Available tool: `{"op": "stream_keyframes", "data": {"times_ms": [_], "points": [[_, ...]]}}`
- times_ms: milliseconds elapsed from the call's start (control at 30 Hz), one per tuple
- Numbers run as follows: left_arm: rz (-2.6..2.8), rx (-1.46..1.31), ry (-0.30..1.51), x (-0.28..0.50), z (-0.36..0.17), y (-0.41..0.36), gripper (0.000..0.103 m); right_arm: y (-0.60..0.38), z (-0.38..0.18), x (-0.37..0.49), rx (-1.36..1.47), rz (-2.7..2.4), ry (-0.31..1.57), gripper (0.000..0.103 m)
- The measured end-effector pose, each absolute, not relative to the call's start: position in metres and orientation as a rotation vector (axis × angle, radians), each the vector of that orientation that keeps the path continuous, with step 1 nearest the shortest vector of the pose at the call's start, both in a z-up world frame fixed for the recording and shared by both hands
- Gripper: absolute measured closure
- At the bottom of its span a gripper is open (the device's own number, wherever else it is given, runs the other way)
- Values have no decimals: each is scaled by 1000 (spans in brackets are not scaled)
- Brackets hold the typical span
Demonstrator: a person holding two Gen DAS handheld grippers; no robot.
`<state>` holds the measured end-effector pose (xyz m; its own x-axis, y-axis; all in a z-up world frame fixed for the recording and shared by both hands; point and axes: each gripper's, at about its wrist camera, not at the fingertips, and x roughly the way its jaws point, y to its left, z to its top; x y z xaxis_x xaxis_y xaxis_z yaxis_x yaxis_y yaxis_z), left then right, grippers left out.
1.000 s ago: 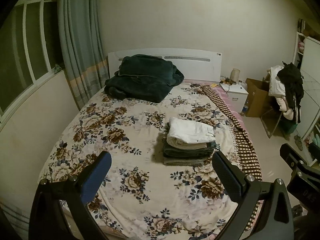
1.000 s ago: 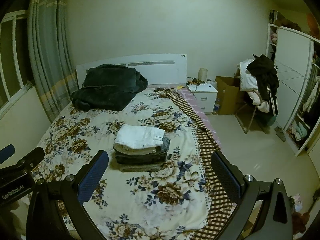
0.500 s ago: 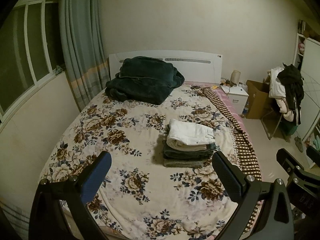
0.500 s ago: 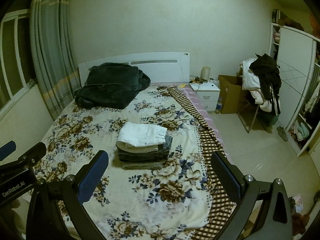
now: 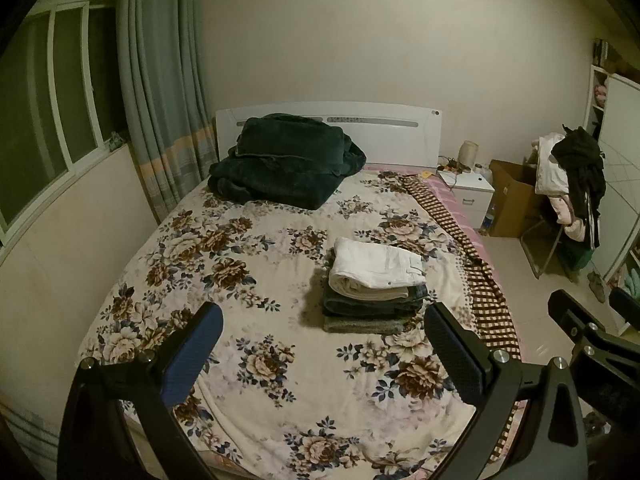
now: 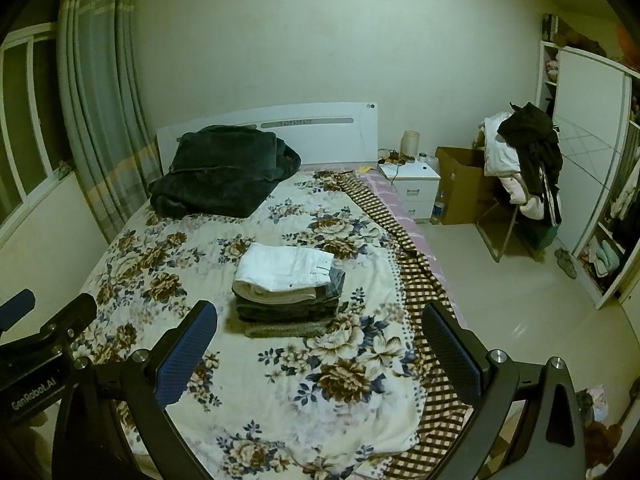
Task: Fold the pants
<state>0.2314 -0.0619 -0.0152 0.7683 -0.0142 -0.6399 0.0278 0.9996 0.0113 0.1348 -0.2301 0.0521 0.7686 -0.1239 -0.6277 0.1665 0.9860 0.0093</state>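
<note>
A stack of folded pants [image 5: 374,292] [image 6: 288,290] sits on the floral bed cover, with a white pair [image 5: 376,266] [image 6: 286,266] on top of darker pairs. My left gripper [image 5: 322,336] is open and empty, held back over the foot of the bed, well short of the stack. In the right wrist view my right gripper [image 6: 320,336] is likewise open and empty, near the bed's foot. Each gripper's body shows at the edge of the other's view: the right one [image 5: 588,332] and the left one [image 6: 44,340].
A dark green blanket [image 5: 284,166] is heaped at the headboard. The floral bed [image 5: 208,256] has a checked sheet [image 5: 480,272] hanging on its right side. A white nightstand [image 6: 414,184], cardboard box [image 6: 460,188] and clothes-laden chair [image 6: 524,168] stand at right; curtain and window at left.
Both views have drifted slightly and pulled back a little from the bed. The stack of pants has not moved and both grippers stay open.
</note>
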Motion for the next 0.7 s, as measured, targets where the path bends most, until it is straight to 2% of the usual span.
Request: {"op": "stream_keyframes", "data": {"times_ms": [700], "points": [[-9,17,686,226,-14,-59,0,-229,52,133,74,-152,672,0]]}}
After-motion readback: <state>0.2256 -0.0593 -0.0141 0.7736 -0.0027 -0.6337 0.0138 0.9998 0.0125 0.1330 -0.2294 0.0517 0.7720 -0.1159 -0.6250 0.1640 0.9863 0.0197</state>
